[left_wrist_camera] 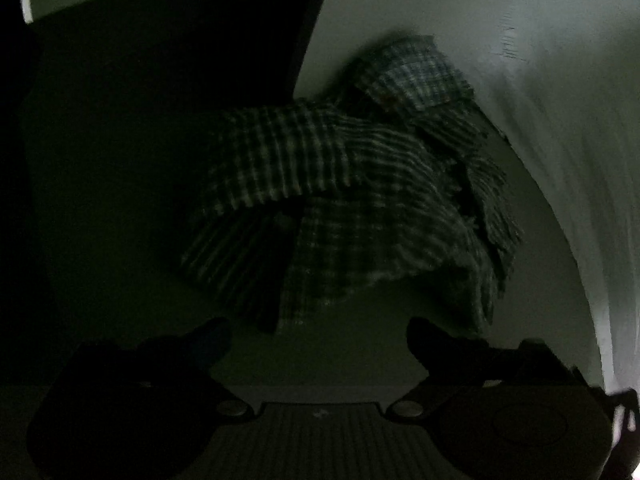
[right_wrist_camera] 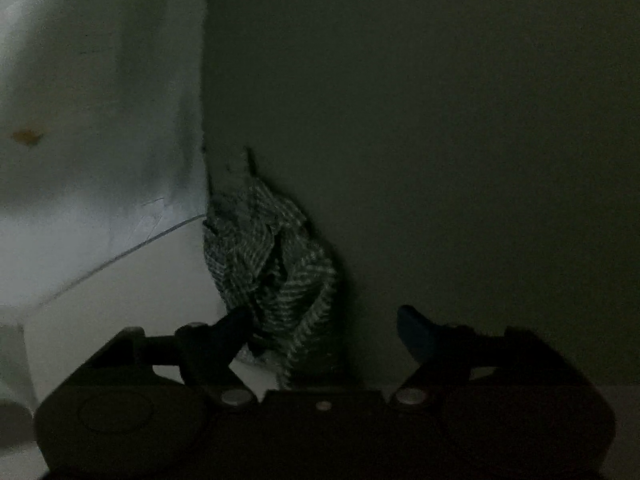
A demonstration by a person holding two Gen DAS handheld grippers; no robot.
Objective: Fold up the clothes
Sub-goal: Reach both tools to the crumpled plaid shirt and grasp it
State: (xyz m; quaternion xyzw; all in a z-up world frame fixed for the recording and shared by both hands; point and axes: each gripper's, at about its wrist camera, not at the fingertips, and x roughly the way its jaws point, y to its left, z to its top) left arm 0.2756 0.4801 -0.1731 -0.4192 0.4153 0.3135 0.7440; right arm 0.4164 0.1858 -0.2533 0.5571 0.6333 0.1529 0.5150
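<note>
**Dim room, plaid scarf bunched against the wall**

Lighting is really low here, everything's murky green-grey. The surface (left_wrist_camera: 360, 344) is pale and plain, and it runs up to a white wall (left_wrist_camera: 540, 100) that catches what little light there is. In the left wrist view there's a big dark area off to the left past the surface's edge, can't tell what it is. The right wrist view shows a small orange-brown spot on the wall.

The plaid scarf (left_wrist_camera: 340, 184) sits crumpled on the surface, right up against the wall. It's a fringed checked thing, folded over itself in a heap, so the long axis is hard to call; in the left view it roughly runs along the wall, fringe end toward the right.

Left hand-held gripper (left_wrist_camera: 318, 340) is spread wide with nothing between the fingers, just short of the scarf. Right hand-held gripper (right_wrist_camera: 324, 332) is also apart, with its left finger (right_wrist_camera: 234, 328) overlapping the scarf's (right_wrist_camera: 272, 264) edge; no clamp on it.
</note>
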